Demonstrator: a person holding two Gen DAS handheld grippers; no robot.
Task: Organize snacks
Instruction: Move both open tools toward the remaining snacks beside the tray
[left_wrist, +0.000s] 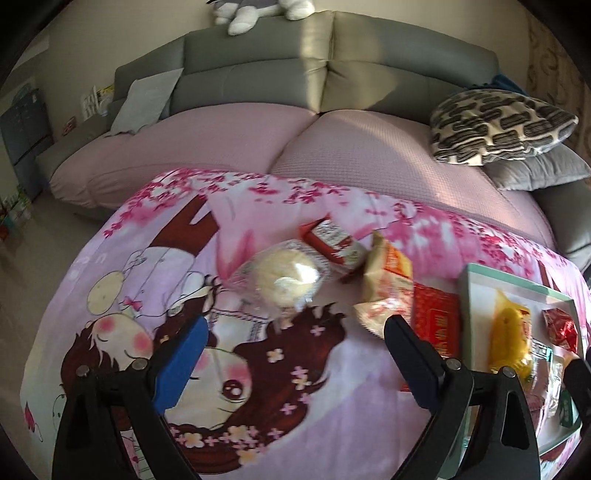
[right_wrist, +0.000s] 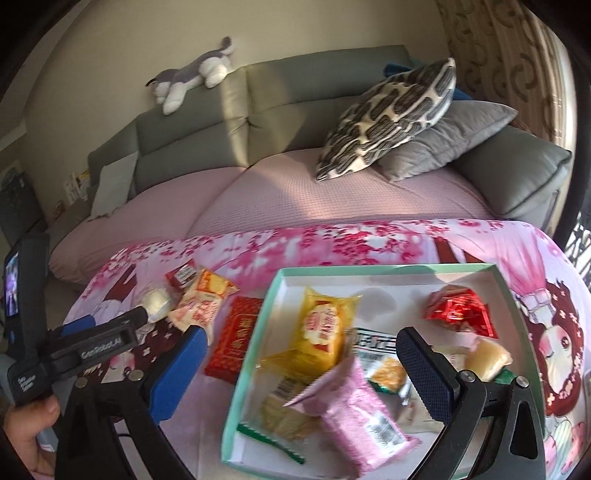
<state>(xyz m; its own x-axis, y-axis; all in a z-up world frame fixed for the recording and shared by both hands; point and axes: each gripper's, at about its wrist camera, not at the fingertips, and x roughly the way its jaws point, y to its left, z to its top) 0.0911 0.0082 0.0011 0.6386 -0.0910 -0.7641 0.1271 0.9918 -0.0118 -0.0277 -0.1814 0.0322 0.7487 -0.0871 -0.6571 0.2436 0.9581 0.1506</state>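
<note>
My left gripper (left_wrist: 295, 332) is open above the cartoon-print cloth, with nothing between its fingers. Just beyond it lies a round pale bun (left_wrist: 286, 275) in clear wrap, then a red-and-white packet (left_wrist: 334, 242), an orange-and-white packet (left_wrist: 388, 273) and a flat red packet (left_wrist: 436, 321). My right gripper (right_wrist: 301, 341) is open over the mint-edged box (right_wrist: 502, 291). A pink packet (right_wrist: 354, 410) lies tilted in the box under its fingers. Beside it are a yellow packet (right_wrist: 321, 328), a red foil packet (right_wrist: 458, 310) and a pale wrapped cake (right_wrist: 487, 356).
The left gripper's body (right_wrist: 99, 343) and a person's hand (right_wrist: 29, 424) show at the left of the right wrist view. A sofa with a pink cover (left_wrist: 221, 147) stands behind the table, with patterned (right_wrist: 388, 118) and grey pillows. A plush toy (right_wrist: 192, 75) lies on the backrest.
</note>
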